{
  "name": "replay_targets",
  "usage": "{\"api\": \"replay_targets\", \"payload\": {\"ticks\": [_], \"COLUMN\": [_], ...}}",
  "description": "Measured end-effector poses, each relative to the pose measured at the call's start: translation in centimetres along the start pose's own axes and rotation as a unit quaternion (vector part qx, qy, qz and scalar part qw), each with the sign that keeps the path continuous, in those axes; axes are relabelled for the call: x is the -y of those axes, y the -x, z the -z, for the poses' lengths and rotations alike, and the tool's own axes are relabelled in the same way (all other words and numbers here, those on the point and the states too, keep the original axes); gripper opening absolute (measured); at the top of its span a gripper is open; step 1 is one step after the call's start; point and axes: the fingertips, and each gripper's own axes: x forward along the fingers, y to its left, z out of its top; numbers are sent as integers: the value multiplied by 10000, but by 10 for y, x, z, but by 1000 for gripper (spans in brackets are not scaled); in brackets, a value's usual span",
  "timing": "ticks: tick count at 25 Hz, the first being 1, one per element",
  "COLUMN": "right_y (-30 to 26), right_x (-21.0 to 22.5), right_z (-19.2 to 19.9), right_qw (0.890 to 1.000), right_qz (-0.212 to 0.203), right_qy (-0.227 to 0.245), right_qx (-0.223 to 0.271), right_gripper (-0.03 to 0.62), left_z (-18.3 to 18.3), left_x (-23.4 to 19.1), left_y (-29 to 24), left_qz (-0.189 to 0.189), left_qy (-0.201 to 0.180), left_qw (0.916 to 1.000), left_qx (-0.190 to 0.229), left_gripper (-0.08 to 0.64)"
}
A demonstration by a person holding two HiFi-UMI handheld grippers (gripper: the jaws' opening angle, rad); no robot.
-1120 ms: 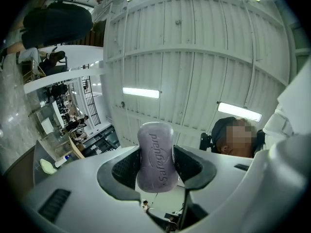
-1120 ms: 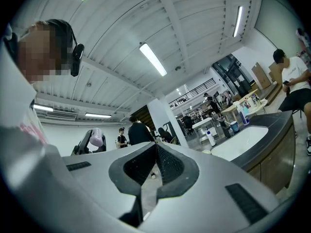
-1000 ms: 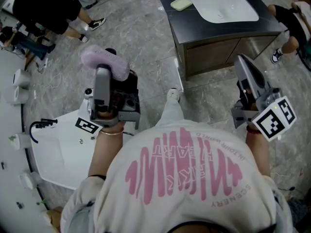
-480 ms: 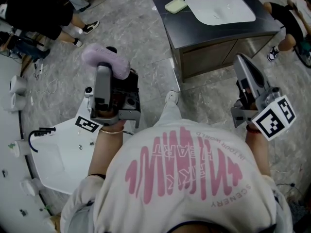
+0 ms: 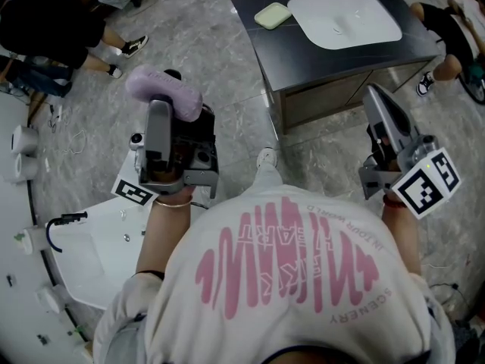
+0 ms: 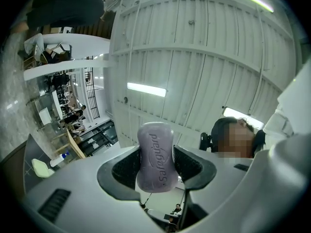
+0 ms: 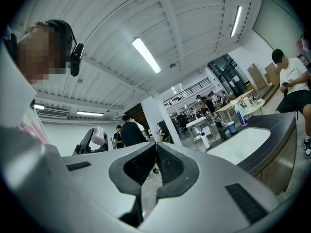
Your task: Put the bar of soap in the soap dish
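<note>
1. Bar of soap [image 6: 156,154]: lilac, rounded, embossed on its face. Clamped by its two long edges between the fingers [image 6: 122,168] of the left gripper [image 5: 164,106]. Held up in the air over the floor [image 5: 220,59], well apart from the counter.
2. Probably light and rigid, but waxy and slick, with rounded edges apt to squirt out under a hard squeeze. Best gripped as now, near the middle of the long edges, with moderate pressure.
3. Right gripper [image 7: 155,155]: fingers pressed together with nothing between them, raised at the person's right side.
4. Soap dish [image 5: 272,15]: pale green, at the left end of the dark counter [image 5: 318,55], just beside the white basin [image 5: 345,19]. Seemingly empty.
5. Judged stage: carrying toward the dish, with lowering and release not yet done.
</note>
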Motion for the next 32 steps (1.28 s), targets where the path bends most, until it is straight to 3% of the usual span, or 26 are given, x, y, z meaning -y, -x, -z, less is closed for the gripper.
{"api": "replay_targets", "payload": {"ticks": [5,10,19,32], "right_y": [-31,-63,-116,-186], "right_x": [7,23,24,48], "right_z": [-13,-9,-27,-36], "right_qw": [9998,9999,9990,9969], "right_qz": [119,125,276,699], "right_qy": [129,-88,305,349], "right_qx": [19,-50,185,123], "right_gripper": [17,17,17,17], "left_z": [-11,-30,-63,-96], "left_x": [-28,-62,-106,-195], "left_y": [-11,-22,-34,-63], "left_qz": [-26,-33,251,360], "left_qy": [66,122,92,405], "left_qw": [10000,9999,9996,9982], "left_qx": [-41,-57,-65,-238], "left_gripper": [213,213,213,213]}}
